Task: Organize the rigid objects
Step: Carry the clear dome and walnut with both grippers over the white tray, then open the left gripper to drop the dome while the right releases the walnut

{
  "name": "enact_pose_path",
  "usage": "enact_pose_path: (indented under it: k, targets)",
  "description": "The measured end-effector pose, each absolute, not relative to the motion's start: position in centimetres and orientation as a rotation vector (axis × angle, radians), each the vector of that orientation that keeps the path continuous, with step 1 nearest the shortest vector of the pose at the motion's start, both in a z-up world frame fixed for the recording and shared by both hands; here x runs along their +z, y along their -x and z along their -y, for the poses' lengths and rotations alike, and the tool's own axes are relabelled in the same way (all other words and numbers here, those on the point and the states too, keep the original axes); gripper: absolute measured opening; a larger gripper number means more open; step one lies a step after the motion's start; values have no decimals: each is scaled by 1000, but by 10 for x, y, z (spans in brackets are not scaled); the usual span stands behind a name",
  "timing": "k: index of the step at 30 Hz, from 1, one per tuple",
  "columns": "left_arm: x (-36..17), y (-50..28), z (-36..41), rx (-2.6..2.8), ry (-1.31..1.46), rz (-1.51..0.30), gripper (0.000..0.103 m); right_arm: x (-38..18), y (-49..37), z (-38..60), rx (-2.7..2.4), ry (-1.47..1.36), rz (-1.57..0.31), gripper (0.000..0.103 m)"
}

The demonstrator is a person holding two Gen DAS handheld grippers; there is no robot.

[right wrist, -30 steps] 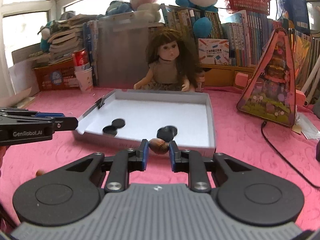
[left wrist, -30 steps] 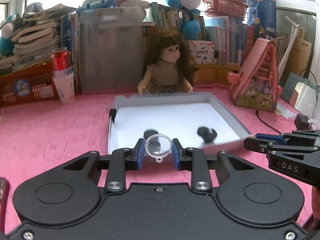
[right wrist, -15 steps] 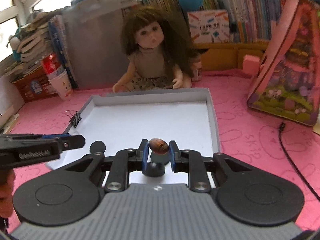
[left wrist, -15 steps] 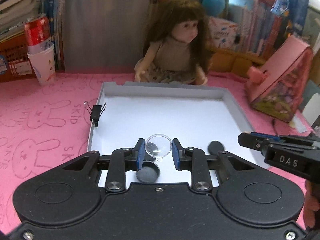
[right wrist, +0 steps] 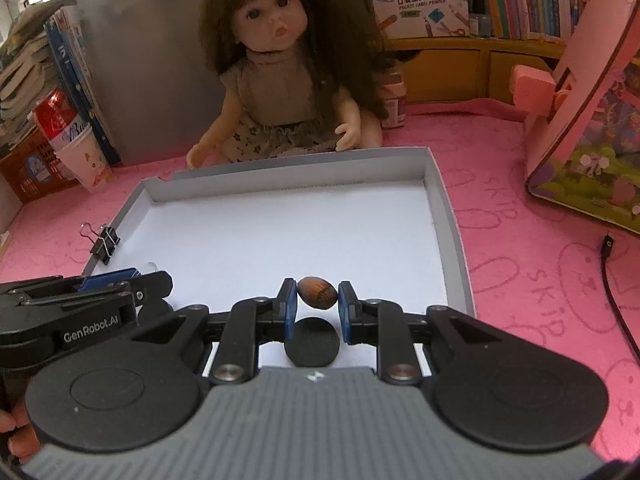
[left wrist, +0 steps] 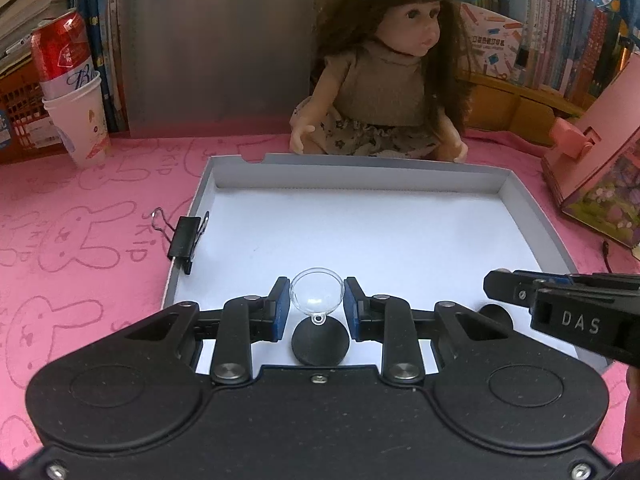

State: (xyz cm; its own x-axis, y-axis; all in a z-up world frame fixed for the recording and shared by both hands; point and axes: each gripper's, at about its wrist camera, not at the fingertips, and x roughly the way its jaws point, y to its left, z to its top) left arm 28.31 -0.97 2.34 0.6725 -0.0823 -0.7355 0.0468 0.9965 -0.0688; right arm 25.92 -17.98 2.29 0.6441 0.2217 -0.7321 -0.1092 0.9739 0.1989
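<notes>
On the pink cloth [left wrist: 92,216], we are holding both loads over the white tray [left wrist: 532,216]. The left gripper [left wrist: 317,303] is pinching a clear dome [left wrist: 317,295] and the right gripper [right wrist: 317,299] a hazelnut [right wrist: 317,293]; we are judging it best to lower each near the black discs [left wrist: 320,347] before letting go.

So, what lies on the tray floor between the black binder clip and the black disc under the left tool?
Nothing: in the left wrist view, the white floor of the tray is bare between the binder clip and the black disc.

Both wrist cameras look steeply down, close over the shared white tray [left wrist: 532,208]
</notes>
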Motion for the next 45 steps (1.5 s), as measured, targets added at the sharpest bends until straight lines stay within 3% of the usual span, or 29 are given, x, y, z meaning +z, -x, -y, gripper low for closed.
enact_pose_path:
  k: [26, 30, 31, 33, 37, 45]
  targets:
    - [9, -288, 16, -53, -19, -823, 27, 12, -268, 169, 177, -90, -882, 27]
    - [13, -287, 14, -64, -1, -834, 28, 14, -266, 168, 180, -89, -874, 32]
    - [15, -286, 13, -65, 1, -831, 30, 15, -265, 169, 184, -90, -869, 33]
    - [19, -282, 12, -66, -5, -819, 37, 19, -263, 171, 188, -91, -858, 47]
    - [29, -272, 12, -71, -21, -791, 46, 26, -257, 174, 196, -100, -835, 51]
    - [50, -239, 10, -93, -43, -729, 63, 45, -224, 177, 223, -71, -764, 75]
